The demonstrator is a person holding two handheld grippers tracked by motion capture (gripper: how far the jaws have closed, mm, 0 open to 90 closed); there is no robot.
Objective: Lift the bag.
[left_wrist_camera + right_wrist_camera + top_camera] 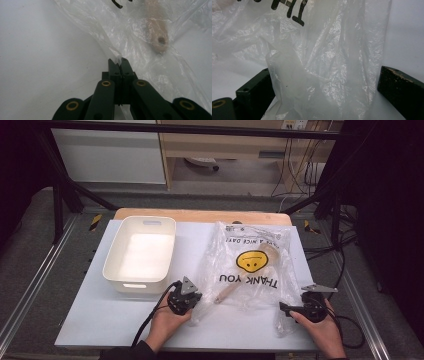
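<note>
Plastic bag [250, 265] lies between both claws, the left gripper [119, 61] pinched tight on its near corner, probably anchoring it, while the right gripper [324, 82] stands wide open around loose film, gripping nothing, beyond which a wooden handle [156, 30] shows inside.

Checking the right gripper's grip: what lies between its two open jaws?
In the right gripper view, a fold of the clear plastic bag lies between the right gripper jaws, which stand wide apart.
</note>
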